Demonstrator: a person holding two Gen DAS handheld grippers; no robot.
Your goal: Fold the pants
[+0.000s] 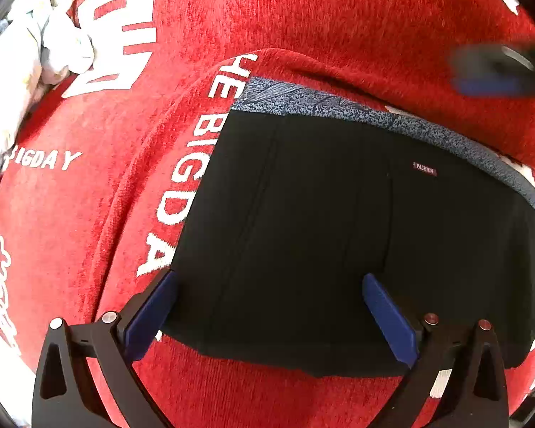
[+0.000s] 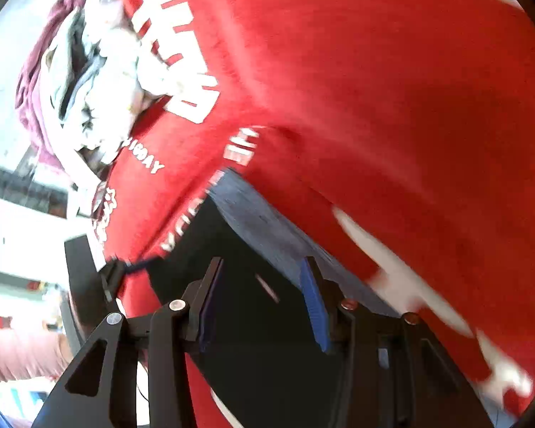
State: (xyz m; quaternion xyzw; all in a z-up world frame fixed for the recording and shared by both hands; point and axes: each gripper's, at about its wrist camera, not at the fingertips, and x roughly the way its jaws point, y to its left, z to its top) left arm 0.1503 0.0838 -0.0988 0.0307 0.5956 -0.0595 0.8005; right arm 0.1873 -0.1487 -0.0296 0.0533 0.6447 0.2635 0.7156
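The black pants [image 1: 339,235] lie folded flat on a red cloth with white lettering [image 1: 303,18]. A grey-blue speckled waistband [image 1: 339,105] runs along their far edge, and a small "FASHION" label [image 1: 424,169] shows on top. My left gripper [image 1: 267,281] is open, its blue-padded fingers just above the pants' near edge, holding nothing. My right gripper [image 2: 262,267] is open over the pants [image 2: 253,339] near the waistband [image 2: 260,221]; it also shows blurred at the upper right of the left wrist view [image 1: 499,71].
A pile of white, grey and maroon clothes [image 2: 82,82] lies at the red cloth's far left, also in the left wrist view [image 1: 35,53]. Beyond the cloth's edge, a pale floor and furniture [image 2: 18,214] show.
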